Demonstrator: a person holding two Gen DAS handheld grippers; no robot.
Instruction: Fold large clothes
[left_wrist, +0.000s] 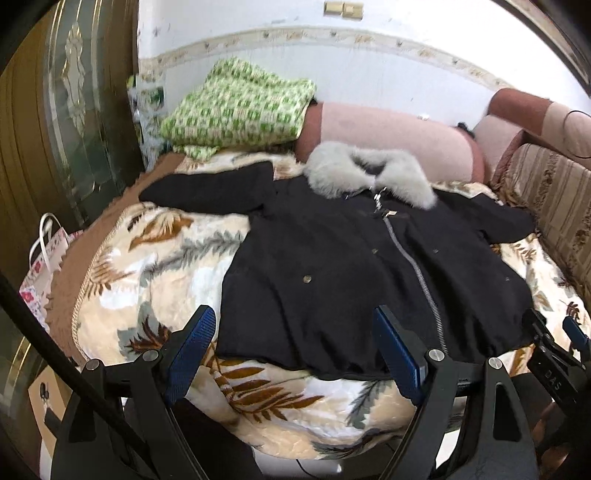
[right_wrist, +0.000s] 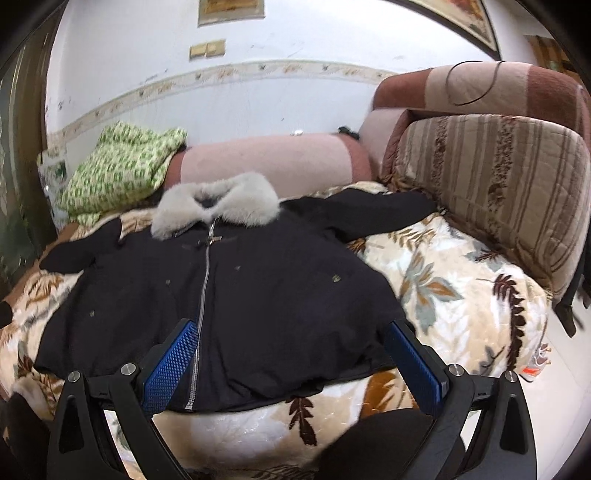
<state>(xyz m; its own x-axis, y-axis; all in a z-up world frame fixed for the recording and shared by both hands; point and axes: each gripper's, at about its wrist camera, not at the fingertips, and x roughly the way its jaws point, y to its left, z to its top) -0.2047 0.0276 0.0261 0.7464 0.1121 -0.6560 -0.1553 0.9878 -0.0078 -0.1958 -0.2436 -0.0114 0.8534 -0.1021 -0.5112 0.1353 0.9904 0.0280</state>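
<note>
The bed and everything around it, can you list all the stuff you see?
Coat: one, black, spread flat on the blanket, zipped, sleeves out to the sides.
Fur collar: one, grey, at the coat's top.
Blanket: one, cream with brown and grey leaves, under the coat.
Knit: one, green and white, bunched behind the coat on the left.
Bolster: one, pink, along the wall.
Striped cushion: one, beige and brown, right of the blanket.
Bag: one, white with pink flowers, left of the bed.
Left gripper: one, black with blue pads, jaws open near the coat's hem.
Right gripper: one, same colours, jaws open near the hem.
</note>
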